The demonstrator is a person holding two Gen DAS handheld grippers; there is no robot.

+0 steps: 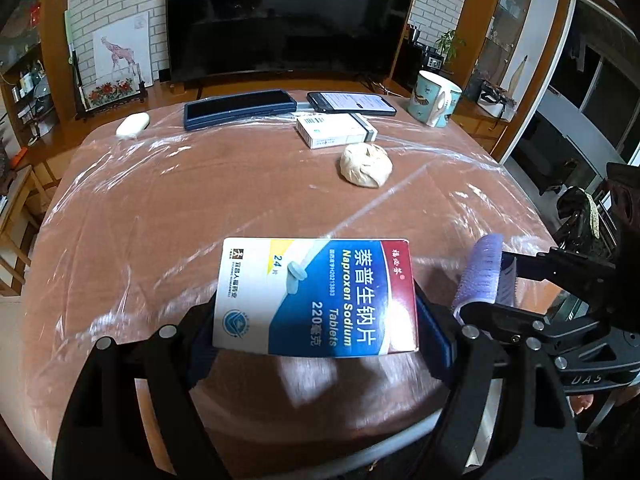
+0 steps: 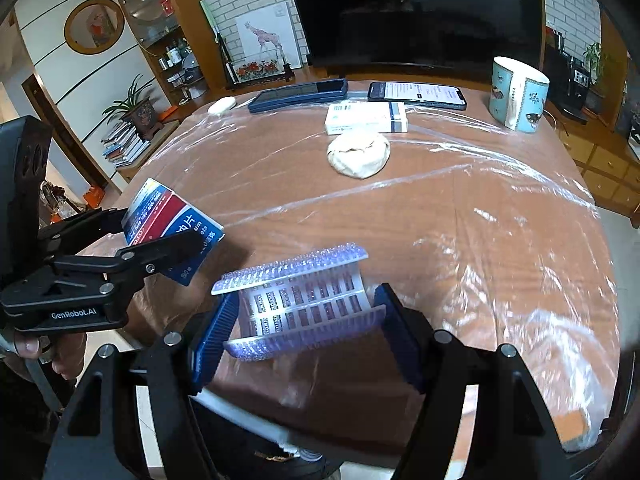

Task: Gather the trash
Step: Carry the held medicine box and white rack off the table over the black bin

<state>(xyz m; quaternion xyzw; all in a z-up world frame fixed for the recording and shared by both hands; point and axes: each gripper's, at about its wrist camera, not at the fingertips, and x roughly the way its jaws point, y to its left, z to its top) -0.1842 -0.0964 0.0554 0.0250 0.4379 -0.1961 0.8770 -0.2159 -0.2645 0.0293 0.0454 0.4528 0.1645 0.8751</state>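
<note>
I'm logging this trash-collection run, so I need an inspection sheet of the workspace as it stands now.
Surface: brown table under wrinkled clear plastic film.
Job's things: Naproxen Sodium tablet box held in the left gripper; purple hair roller held in the right gripper; crumpled paper ball lying on the table.
Clutter: white medicine box, two phones, mug, small white case.
Grippers: both shut on their items, raised above the near table edge.
Cables: nothing seen.
Surroundings: television, giraffe picture, potted plant.
</note>
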